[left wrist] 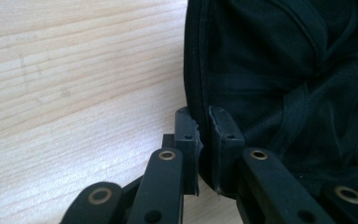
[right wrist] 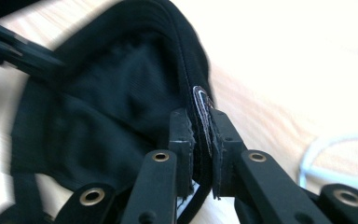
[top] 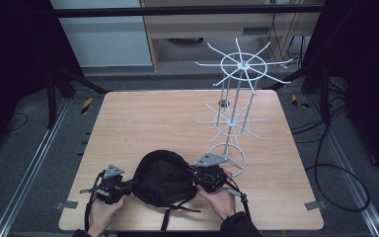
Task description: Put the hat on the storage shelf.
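A black fabric cap [top: 160,177] with loose straps lies on the wooden table near its front edge. My left gripper [top: 132,185] is at the cap's left side, and in the left gripper view its jaws [left wrist: 204,140] are shut on the cap's stitched rim [left wrist: 196,70]. My right gripper [top: 191,173] is at the cap's right side. In the right gripper view it [right wrist: 203,140] pinches the rim of the cap [right wrist: 121,107], with a small label caught between the pads. A hand holds each gripper.
A white wire display stand [top: 237,98] with two tiers of spokes rises at the right of the table [top: 153,113]. Its base ring [top: 229,155] lies just behind my right gripper and appears as a white wire [right wrist: 317,149]. Bare wood stretches behind the cap.
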The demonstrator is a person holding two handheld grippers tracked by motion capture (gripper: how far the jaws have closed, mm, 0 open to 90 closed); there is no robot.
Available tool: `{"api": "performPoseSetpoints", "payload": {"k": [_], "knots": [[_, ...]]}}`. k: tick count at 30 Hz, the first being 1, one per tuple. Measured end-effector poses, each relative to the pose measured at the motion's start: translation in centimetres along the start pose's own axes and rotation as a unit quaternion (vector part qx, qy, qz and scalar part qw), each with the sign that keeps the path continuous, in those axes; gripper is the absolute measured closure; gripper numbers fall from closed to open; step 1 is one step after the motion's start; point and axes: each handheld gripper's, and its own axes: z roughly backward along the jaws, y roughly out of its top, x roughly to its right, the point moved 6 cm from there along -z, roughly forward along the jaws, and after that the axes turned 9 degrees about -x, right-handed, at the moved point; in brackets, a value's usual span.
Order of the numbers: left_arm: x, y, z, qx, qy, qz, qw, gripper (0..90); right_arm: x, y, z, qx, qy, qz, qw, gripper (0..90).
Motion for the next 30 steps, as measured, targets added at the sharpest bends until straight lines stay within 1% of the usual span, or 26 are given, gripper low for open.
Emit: {"api": "performPoseSetpoints", "payload": {"k": [1,2,3,4,5,7,9,10,11,12,13,15,20,24,26,27,28,30], "knots": [[0.0,0.1,-0.1,0.002,-0.001,0.002,1.0000,82.1,-1.0,0.7,0.6,0.024,0.015,0.014,0.9995,82.4],[0.0,0.3,-0.3,0.004,-0.001,0.004,1.0000,82.1,-1.0,0.7,0.6,0.024,0.015,0.014,0.9995,82.4],[0.0,0.7,-0.6,0.005,0.000,0.006,1.0000,82.1,-2.2,1.2,1.0,0.037,0.030,0.033,0.9983,82.6],[-0.1,0.9,-0.8,0.008,0.002,0.006,1.0000,82.1,-2.7,1.3,1.1,0.039,0.037,0.040,0.9977,82.7],[-0.1,0.9,-0.8,0.008,0.002,0.006,1.0000,82.0,-2.7,1.3,1.1,0.039,0.037,0.040,0.9977,82.7],[-0.3,1.2,-1.1,0.013,0.005,0.009,0.9999,82.0,-3.4,1.4,1.0,0.042,0.049,0.052,0.9966,82.7],[-0.4,1.5,-1.3,0.018,0.006,0.013,0.9997,81.9,-3.8,1.3,0.8,0.040,0.057,0.060,0.9958,82.7],[-0.5,1.6,-1.4,0.019,0.005,0.016,0.9997,81.9,-3.8,1.2,0.7,0.040,0.060,0.061,0.9955,82.7],[-0.7,1.9,-1.6,0.022,0.003,0.021,0.9995,81.8,-4.0,0.9,0.4,0.036,0.069,0.063,0.9950,82.7],[-0.7,1.9,-1.6,0.022,0.003,0.021,0.9995,81.6,-4.0,0.9,0.4,0.036,0.069,0.063,0.9950,82.7],[-0.7,2.1,-1.8,0.024,0.003,0.022,0.9995,81.4,-4.2,0.6,0.2,0.034,0.075,0.063,0.9947,82.6],[-0.8,2.3,-2.0,0.026,0.002,0.022,0.9994,81.1,-4.3,0.5,0.1,0.031,0.078,0.065,0.9944,82.5],[-0.8,2.6,-2.3,0.031,0.002,0.014,0.9994,78.7,-4.7,-0.7,-0.8,0.010,0.083,0.070,0.9940,81.9],[-0.9,2.5,-2.1,0.034,-0.001,0.013,0.9993,73.6,-5.0,-1.3,-1.2,-0.002,0.077,0.073,0.9944,81.6],[-1.1,2.7,-1.5,0.046,-0.007,0.017,0.9988,68.3,-5.1,-1.5,-1.3,-0.006,0.072,0.074,0.9946,81.5],[-1.2,2.9,-0.6,0.062,-0.013,0.021,0.9977,62.2,-5.0,-1.6,-1.3,-0.007,0.071,0.073,0.9948,81.4],[-1.2,2.9,-0.6,0.062,-0.013,0.021,0.9977,60.0,-5.0,-1.6,-1.3,-0.007,0.071,0.073,0.9948,81.4],[-1.3,3.0,0.2,0.074,-0.012,0.022,0.9969,58.6,-4.9,-1.6,-1.4,-0.008,0.067,0.069,0.9953,81.4]]}}
